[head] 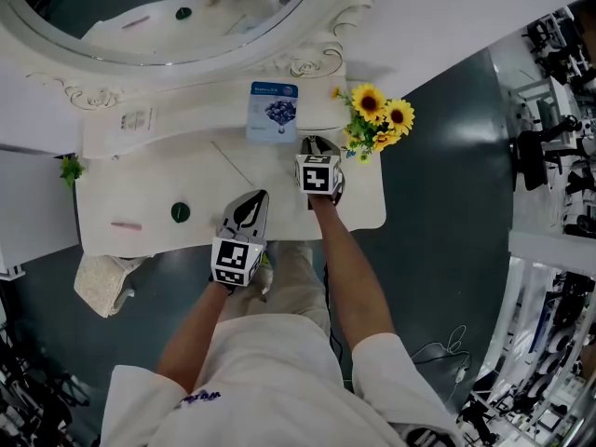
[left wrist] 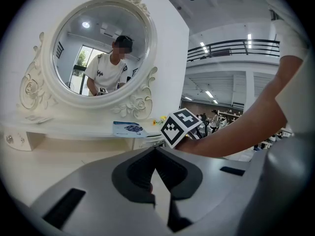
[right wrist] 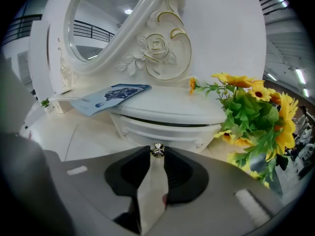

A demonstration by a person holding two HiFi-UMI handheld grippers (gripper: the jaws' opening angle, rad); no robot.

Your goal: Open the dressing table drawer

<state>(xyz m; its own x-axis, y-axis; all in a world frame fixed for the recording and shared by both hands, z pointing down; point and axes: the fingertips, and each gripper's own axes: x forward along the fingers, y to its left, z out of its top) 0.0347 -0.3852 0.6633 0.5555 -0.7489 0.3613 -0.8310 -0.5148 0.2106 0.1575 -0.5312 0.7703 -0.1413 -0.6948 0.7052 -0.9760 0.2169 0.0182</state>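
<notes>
The white dressing table (head: 140, 189) has a small curved drawer (right wrist: 165, 128) under its raised shelf at the right, with a thin dark gap along the drawer's top edge. My right gripper (head: 319, 146) is shut on the drawer's small metal knob (right wrist: 157, 150), which sits between its dark pads (right wrist: 179, 173). In the right gripper view that gripper (right wrist: 157, 152) points straight at the drawer front. My left gripper (head: 253, 199) hovers over the front of the tabletop, shut and holding nothing. Seen in its own view, the left gripper (left wrist: 156, 149) has its jaws pressed together.
A blue packet (head: 273, 112) lies on the shelf just left of the drawer. Sunflowers (head: 377, 119) stand close on the right. An oval mirror (head: 168, 17) rises behind. A green disc (head: 181, 212) and a pink stick (head: 126, 224) lie at front left.
</notes>
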